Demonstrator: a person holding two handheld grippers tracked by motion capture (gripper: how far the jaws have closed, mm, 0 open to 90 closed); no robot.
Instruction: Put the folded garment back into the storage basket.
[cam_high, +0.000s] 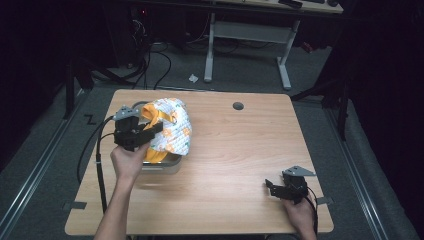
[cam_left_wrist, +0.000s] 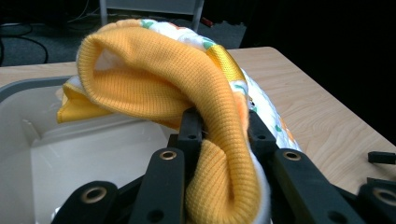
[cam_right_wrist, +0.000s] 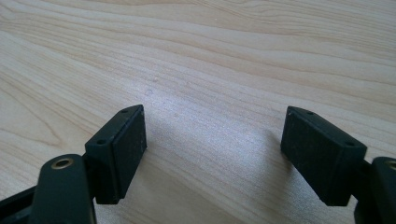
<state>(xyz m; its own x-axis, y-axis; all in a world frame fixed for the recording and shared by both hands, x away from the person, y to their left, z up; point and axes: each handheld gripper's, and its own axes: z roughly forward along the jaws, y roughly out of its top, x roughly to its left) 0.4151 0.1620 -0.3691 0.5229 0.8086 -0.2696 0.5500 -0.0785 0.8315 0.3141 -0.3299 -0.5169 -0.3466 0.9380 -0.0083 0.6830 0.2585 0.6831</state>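
A small garment (cam_high: 170, 125), white with orange and green prints and a yellow-orange knit lining (cam_left_wrist: 154, 79), hangs over a white bin (cam_high: 162, 165) at the table's left. My left gripper (cam_high: 142, 134) is shut on the garment's knit edge, which bunches between its jaws (cam_left_wrist: 219, 135). The bin's pale inside (cam_left_wrist: 70, 154) lies below the cloth. My right gripper (cam_high: 280, 187) rests low over the bare wood near the front right corner, its jaws wide open with nothing between them (cam_right_wrist: 212, 154).
The wooden table (cam_high: 240, 150) has a round cable hole (cam_high: 238, 106) near its far edge. Beyond the table, a white desk frame (cam_high: 250, 45) and cables stand on the dark floor.
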